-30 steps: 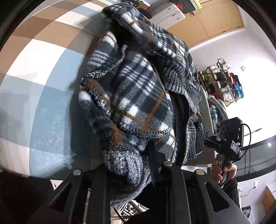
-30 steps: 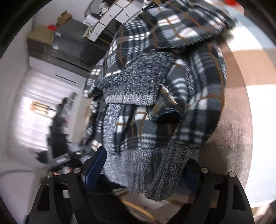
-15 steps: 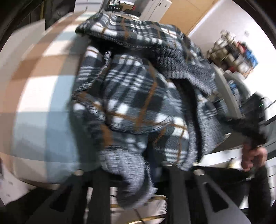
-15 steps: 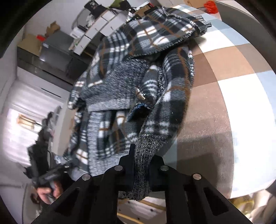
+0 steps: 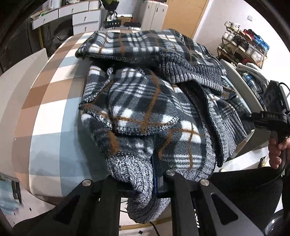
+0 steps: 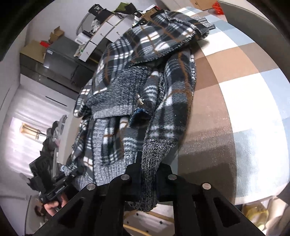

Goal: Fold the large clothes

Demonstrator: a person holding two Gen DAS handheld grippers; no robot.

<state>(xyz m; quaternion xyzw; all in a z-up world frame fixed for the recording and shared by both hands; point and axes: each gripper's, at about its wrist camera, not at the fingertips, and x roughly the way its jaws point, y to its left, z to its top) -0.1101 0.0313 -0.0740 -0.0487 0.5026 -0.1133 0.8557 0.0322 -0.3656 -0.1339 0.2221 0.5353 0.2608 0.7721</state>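
Observation:
A dark plaid fleece jacket (image 5: 145, 109) with grey knit cuffs and hem lies crumpled on the checked tablecloth (image 5: 47, 112); it also fills the right wrist view (image 6: 145, 90). My left gripper (image 5: 137, 177) is shut on a grey knit cuff (image 5: 132, 170) at the table's near edge. My right gripper (image 6: 148, 172) is shut on another grey knit part (image 6: 152, 159) of the jacket at the table's edge. Each gripper shows in the other's view, the right one in the left wrist view (image 5: 271, 119), the left one in the right wrist view (image 6: 54, 183).
The table carries a brown, white and blue checked cloth (image 6: 244, 94). White drawers (image 5: 79, 16) and a shoe rack (image 5: 242, 41) stand behind it. A grey cabinet (image 6: 59, 59) stands at the far side.
Both grippers have pulled back toward the table's edges with the jacket's knit parts, and the jacket has spread out more. The right gripper's jaws have closed onto the knit.

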